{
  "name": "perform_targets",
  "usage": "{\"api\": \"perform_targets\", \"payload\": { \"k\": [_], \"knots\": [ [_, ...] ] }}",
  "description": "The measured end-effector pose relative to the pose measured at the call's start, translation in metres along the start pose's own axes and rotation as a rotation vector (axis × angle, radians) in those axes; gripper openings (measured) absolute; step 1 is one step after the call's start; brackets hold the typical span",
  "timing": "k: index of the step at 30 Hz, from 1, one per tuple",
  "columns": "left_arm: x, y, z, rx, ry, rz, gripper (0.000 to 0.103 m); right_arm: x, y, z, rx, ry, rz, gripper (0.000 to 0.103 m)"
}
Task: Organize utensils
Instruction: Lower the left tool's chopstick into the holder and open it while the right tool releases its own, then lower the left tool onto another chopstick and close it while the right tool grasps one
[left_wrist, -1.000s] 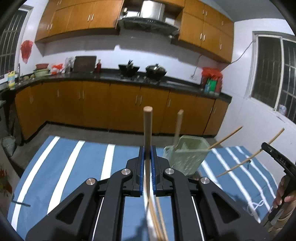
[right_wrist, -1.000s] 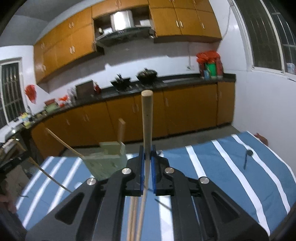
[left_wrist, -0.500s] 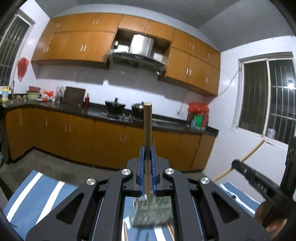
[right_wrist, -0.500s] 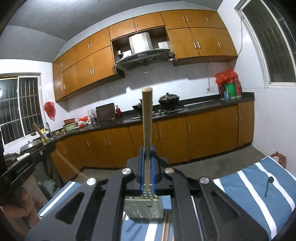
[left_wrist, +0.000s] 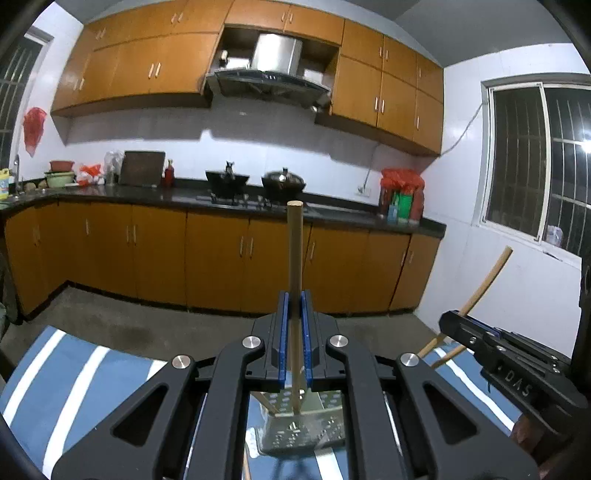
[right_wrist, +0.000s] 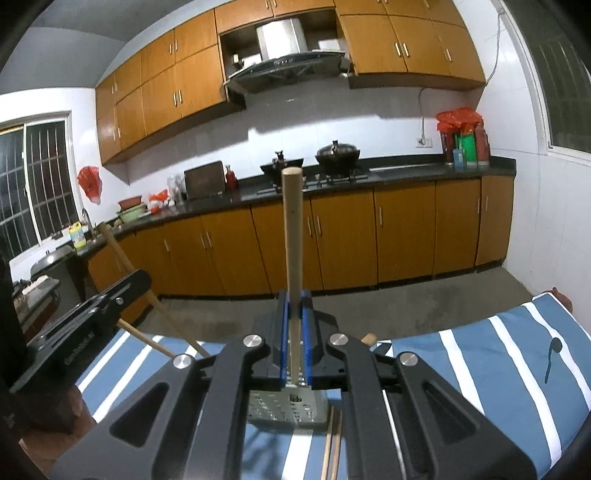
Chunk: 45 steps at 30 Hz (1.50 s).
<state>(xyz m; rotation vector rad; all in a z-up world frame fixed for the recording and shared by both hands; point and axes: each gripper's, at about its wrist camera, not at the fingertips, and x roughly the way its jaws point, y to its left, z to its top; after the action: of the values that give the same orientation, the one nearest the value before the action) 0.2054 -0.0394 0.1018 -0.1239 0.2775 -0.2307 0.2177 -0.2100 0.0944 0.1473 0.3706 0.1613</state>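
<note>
My left gripper (left_wrist: 294, 300) is shut on a round wooden stick (left_wrist: 294, 251) that stands upright between its blue pads. The stick's lower end reaches down to a green perforated holder (left_wrist: 295, 432) right under the gripper. My right gripper (right_wrist: 294, 300) is shut on a similar wooden stick (right_wrist: 291, 229), with the same holder (right_wrist: 288, 406) below it. Each gripper shows in the other's view: the right gripper (left_wrist: 458, 323) with its slanted stick (left_wrist: 487, 277), and the left gripper (right_wrist: 133, 282) with its stick (right_wrist: 118, 251).
The holder stands on a blue cloth with white stripes (right_wrist: 480, 369). A pair of thin chopsticks (right_wrist: 330, 446) lies on it by the holder, and a small black spoon (right_wrist: 552, 354) lies far right. Beyond are a bare concrete floor and orange kitchen cabinets (left_wrist: 214, 258).
Both grippers have moved forward over the holder, which was ahead of them and now sits beneath them. Both views have tilted upward. Each gripper still clamps its stick.
</note>
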Motion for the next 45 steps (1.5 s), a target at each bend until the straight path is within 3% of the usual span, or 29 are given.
{"api": "perform_targets", "payload": {
  "k": [4, 8, 16, 21, 24, 28, 31, 36, 42, 45],
  "knots": [
    [-0.003, 0.000, -0.001, 0.002, 0.005, -0.009, 0.009, -0.007, 0.003, 0.000, -0.011, -0.021, -0.002, 0.022],
    [-0.008, 0.006, 0.004, -0.012, -0.005, -0.008, 0.028, -0.021, 0.001, 0.005, -0.004, -0.056, -0.004, 0.029],
    [-0.047, 0.017, 0.016, -0.060, -0.083, -0.013, 0.034, -0.064, -0.024, 0.006, 0.027, -0.121, -0.080, 0.040],
    [-0.081, 0.035, 0.002, -0.088, -0.095, 0.045, 0.039, -0.068, -0.061, -0.021, 0.076, -0.032, -0.190, 0.041],
    [-0.082, 0.045, -0.020, -0.072, -0.031, 0.114, 0.039, -0.049, -0.079, -0.056, 0.089, 0.109, -0.224, 0.041],
    [-0.065, 0.065, -0.070, -0.065, 0.153, 0.178, 0.039, -0.022, -0.085, -0.106, 0.106, 0.295, -0.191, 0.029],
    [-0.053, 0.078, -0.107, -0.102, 0.296, 0.177, 0.038, -0.007, -0.074, -0.145, 0.093, 0.401, -0.143, 0.025],
    [-0.046, 0.082, -0.149, -0.118, 0.421, 0.148, 0.034, 0.003, -0.054, -0.187, 0.064, 0.489, -0.109, 0.025],
    [-0.041, 0.074, -0.175, -0.108, 0.499, 0.105, 0.029, 0.010, -0.044, -0.199, 0.032, 0.531, -0.110, 0.024],
    [-0.036, 0.069, -0.182, -0.105, 0.527, 0.087, 0.026, 0.013, -0.044, -0.204, 0.003, 0.539, -0.149, 0.009]
  ]
}}
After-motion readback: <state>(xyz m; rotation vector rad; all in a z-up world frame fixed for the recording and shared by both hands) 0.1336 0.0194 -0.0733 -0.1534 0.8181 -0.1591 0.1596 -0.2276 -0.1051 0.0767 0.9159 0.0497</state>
